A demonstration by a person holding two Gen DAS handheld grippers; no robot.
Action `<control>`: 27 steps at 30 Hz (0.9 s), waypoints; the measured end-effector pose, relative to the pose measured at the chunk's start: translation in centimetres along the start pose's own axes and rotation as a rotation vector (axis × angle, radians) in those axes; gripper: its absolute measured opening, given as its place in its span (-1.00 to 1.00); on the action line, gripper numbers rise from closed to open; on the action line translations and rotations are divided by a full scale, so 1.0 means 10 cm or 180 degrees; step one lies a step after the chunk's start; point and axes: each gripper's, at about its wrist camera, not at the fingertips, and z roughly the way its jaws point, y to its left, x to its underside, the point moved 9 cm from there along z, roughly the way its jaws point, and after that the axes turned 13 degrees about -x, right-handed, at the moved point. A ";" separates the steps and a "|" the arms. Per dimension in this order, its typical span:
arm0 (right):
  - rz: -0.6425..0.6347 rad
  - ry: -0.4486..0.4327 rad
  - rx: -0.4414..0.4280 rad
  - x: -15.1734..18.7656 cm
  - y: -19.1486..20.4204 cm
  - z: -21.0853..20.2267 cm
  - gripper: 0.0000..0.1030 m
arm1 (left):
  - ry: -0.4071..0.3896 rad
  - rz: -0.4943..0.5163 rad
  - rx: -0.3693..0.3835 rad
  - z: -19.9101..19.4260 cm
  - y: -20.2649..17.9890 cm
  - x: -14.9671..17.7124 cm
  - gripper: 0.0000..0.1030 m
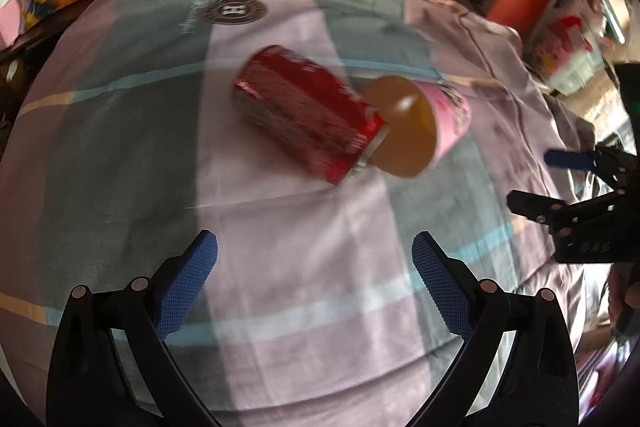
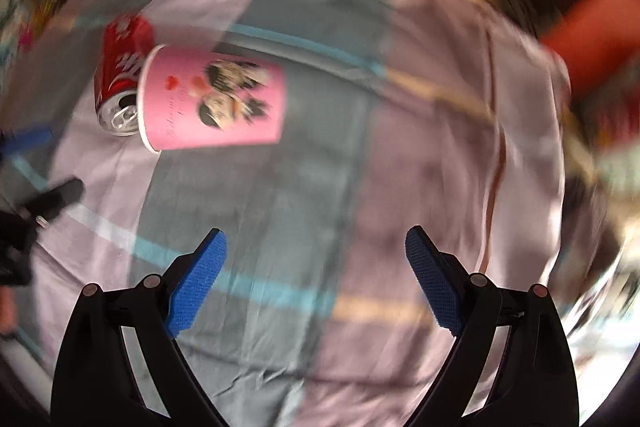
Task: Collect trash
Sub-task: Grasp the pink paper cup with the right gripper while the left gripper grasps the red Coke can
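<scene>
Both grippers, left gripper [image 1: 314, 283] and right gripper [image 2: 316, 279], have wide, empty jaws. Nothing is picked up yet. Next, grab the red can [image 1: 308, 113] or pink cup [image 2: 212, 99], mid-frame.

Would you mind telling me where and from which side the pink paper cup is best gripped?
Grip the pink paper cup across the middle of its wall, coming from above. It lies on its side on the cloth, rim against the red soda can, so the rim end is crowded.
</scene>
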 end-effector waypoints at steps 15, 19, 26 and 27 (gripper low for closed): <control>-0.1891 0.0219 0.0113 -0.75 0.46 0.39 0.69 | 0.0046 -0.0167 -0.0131 0.09 0.41 -0.31 0.90; -0.2151 0.0334 -0.0012 -0.76 0.57 0.52 0.54 | 0.0060 -0.0163 -0.0188 0.12 0.44 -0.33 0.90; -0.1962 0.0284 -0.0183 -0.81 0.51 0.56 0.14 | 0.0069 -0.0232 -0.0186 0.13 0.46 -0.39 0.90; -0.1944 0.0279 -0.0175 -0.79 0.50 0.54 0.14 | 0.0071 -0.0228 -0.0181 0.13 0.44 -0.40 0.90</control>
